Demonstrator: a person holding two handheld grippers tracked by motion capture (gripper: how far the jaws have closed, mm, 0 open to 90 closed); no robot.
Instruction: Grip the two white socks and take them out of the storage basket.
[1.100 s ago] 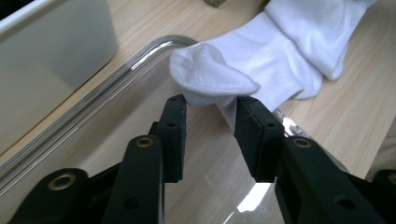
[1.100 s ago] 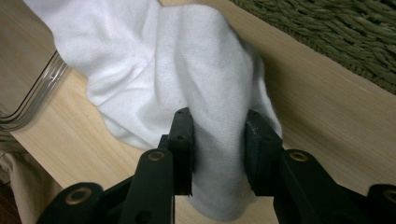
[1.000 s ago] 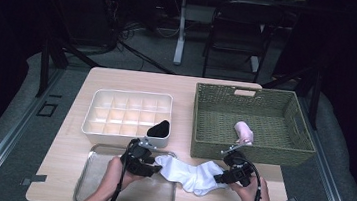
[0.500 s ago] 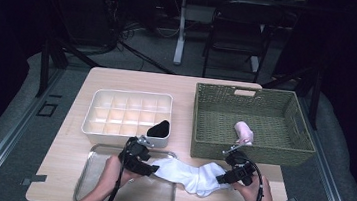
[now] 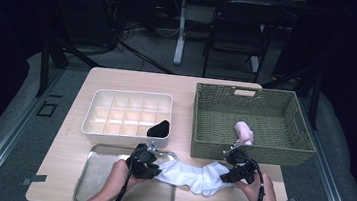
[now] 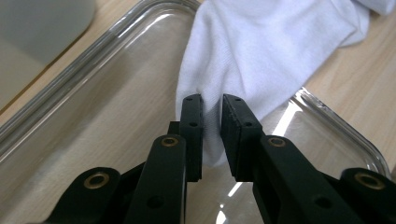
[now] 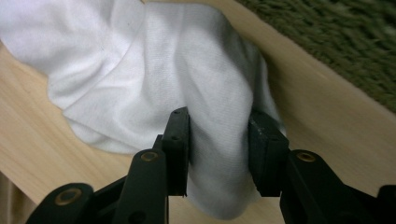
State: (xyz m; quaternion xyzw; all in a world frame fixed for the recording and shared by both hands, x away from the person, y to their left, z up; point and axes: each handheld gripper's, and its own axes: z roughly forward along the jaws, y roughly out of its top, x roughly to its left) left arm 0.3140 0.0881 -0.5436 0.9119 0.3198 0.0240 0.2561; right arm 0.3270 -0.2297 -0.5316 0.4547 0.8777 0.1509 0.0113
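Socks (image 5: 191, 176) in white lie stretched across the near edge of the table, their left end draped over the right rim of the metal tray (image 5: 87, 184) and their right end just in front of the woven basket (image 5: 211, 149). Left gripper (image 5: 145, 165) has just been closing: half a second ago its jaws stood wider, and now, in the left gripper view, they pinch a thin fold of the cloth (image 6: 261, 51) over the tray (image 6: 93, 121). Right gripper (image 5: 236, 171) has been easing open, yet in the right gripper view its jaws press on a thick bunch of the fabric (image 7: 205, 107) from both sides. With both ends gripped, the pair looks ready to be lifted or folded, probably toward the divided box (image 5: 114, 119), where a dark roll (image 5: 159, 127) already sits; a pink roll (image 5: 243, 131) rests in the basket.
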